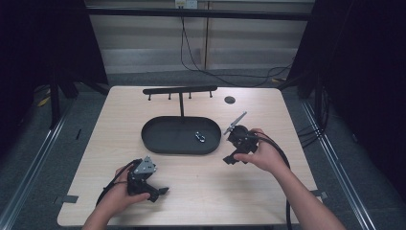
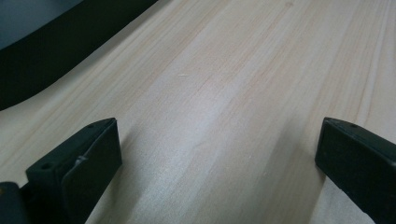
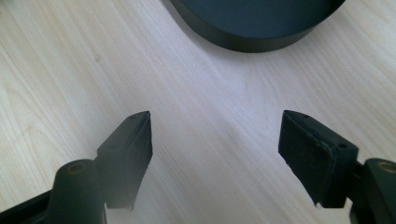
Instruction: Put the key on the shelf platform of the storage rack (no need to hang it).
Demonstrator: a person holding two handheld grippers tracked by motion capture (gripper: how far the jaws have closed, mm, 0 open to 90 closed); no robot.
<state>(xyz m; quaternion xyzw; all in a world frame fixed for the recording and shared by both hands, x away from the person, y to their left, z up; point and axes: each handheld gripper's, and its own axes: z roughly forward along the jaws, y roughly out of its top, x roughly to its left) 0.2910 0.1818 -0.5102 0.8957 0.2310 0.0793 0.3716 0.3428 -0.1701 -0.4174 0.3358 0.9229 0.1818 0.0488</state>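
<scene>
A black oval tray (image 1: 163,136) lies at the middle of the wooden table, with a small dark and silver object (image 1: 200,137) inside near its right end. My left gripper (image 1: 160,193) rests low at the front left, open, with bare wood between its jaws (image 2: 219,140). To the tray's right, my right gripper (image 1: 234,159) is held in a hand, open and empty. In the right gripper view (image 3: 215,140) the tray's rim (image 3: 247,43) lies just ahead of the jaws.
A black T-shaped rack (image 1: 180,90) with several small pegs stands behind the tray. A round dark hole (image 1: 230,99) sits in the tabletop at the back right. Cables run across the floor beyond the table.
</scene>
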